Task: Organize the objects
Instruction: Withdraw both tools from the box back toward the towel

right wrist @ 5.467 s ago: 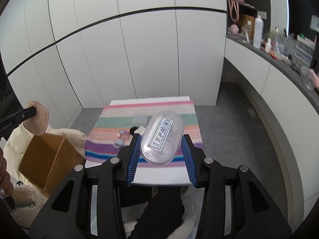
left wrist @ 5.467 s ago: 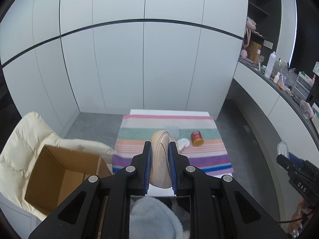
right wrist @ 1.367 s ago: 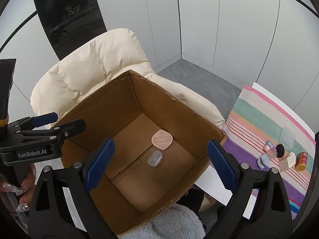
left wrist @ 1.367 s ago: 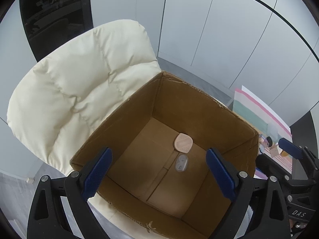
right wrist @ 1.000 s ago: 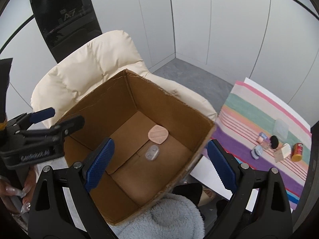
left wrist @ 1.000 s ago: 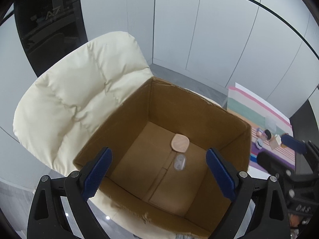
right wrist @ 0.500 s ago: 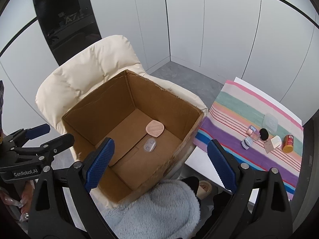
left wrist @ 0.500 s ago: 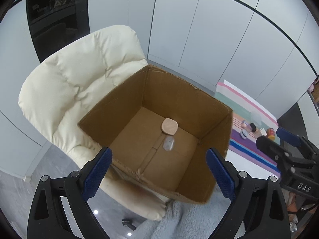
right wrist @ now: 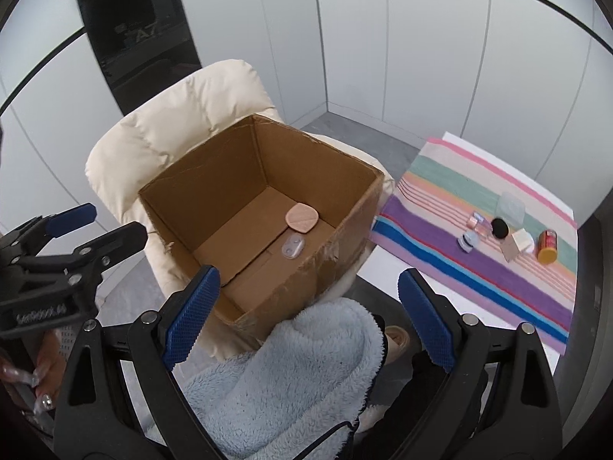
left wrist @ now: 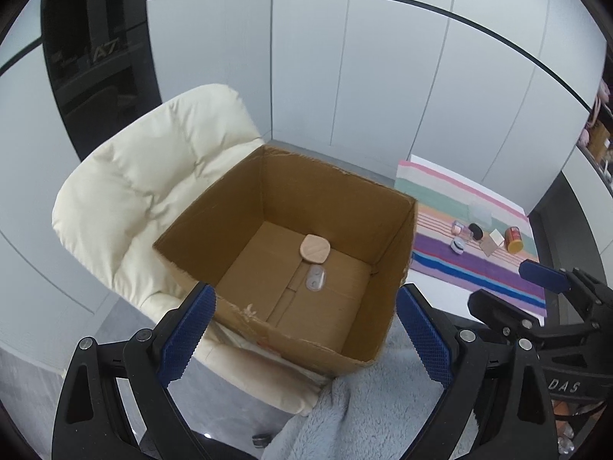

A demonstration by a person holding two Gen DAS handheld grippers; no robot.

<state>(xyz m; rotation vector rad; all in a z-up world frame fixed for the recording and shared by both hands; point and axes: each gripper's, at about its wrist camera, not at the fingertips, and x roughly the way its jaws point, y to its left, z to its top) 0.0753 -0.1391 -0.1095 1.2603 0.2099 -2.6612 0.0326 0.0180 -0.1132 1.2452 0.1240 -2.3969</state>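
An open cardboard box [left wrist: 230, 207] [right wrist: 345, 237] sits on a cream padded chair [left wrist: 145, 176] [right wrist: 191, 115]. On its floor lie a beige rounded pad [left wrist: 315, 248] [right wrist: 301, 217] and a clear plastic case [left wrist: 315, 279] [right wrist: 292, 246]. My left gripper [left wrist: 302, 333] is open and empty, held above and in front of the box. My right gripper [right wrist: 306, 314] is open and empty, above the box's near corner. Each gripper shows in the other's view, the left [right wrist: 92, 226] and the right [left wrist: 509, 283].
A striped cloth [left wrist: 479, 268] [right wrist: 479, 237] covers a white table to the right, with several small items on it, among them an orange jar [left wrist: 513, 240] [right wrist: 548, 246], a black puff [right wrist: 500, 227] and a clear container [right wrist: 511, 203]. A light blue fleece sleeve [right wrist: 299, 375] lies below the grippers.
Both grippers have let go of the beige pad and the clear case, which now lie in the box. Both have since drawn back and up from the box, showing more of the table.
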